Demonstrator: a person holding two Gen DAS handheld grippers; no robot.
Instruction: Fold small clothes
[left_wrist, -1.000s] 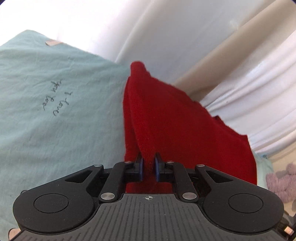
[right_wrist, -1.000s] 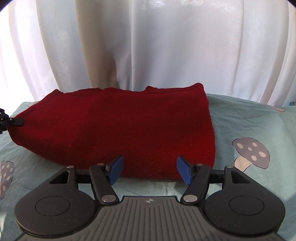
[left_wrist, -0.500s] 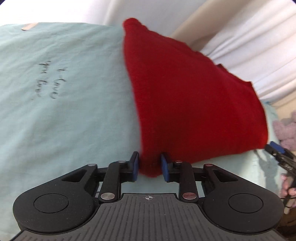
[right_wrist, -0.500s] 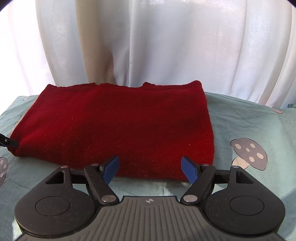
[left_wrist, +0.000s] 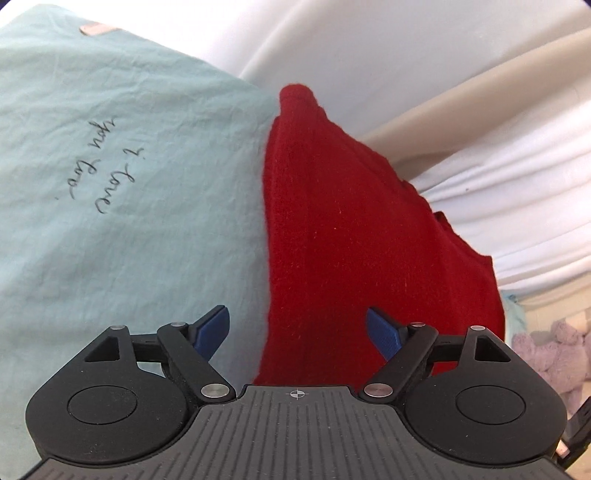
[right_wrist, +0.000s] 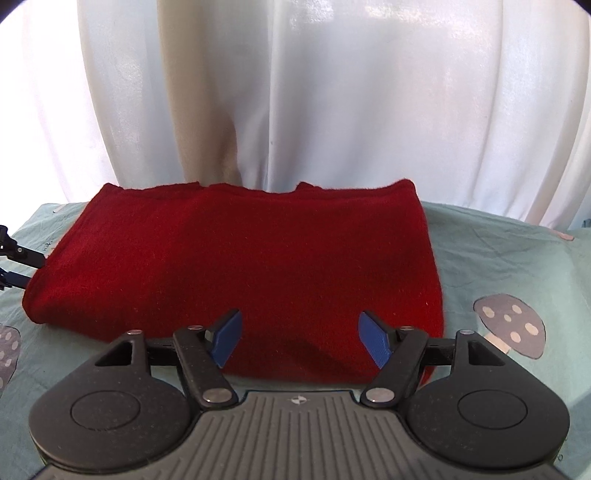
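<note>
A red knitted garment (right_wrist: 240, 266) lies folded flat on the pale green sheet (right_wrist: 498, 258). In the left wrist view the garment (left_wrist: 362, 236) runs away from me, its near left corner between my fingers. My left gripper (left_wrist: 297, 330) is open and holds nothing, just above that corner. My right gripper (right_wrist: 301, 338) is open and empty, over the garment's near edge. The left gripper's fingertips (right_wrist: 22, 266) show at the garment's left end in the right wrist view.
White curtains (right_wrist: 332, 92) hang behind the table. The sheet has handwriting (left_wrist: 99, 166) left of the garment and mushroom prints (right_wrist: 509, 325) to the right. A purple plush toy (left_wrist: 554, 354) lies at the far right in the left wrist view.
My left gripper has opened and let go of the garment's corner, which now lies flat. The right gripper stayed open and nearly still.
</note>
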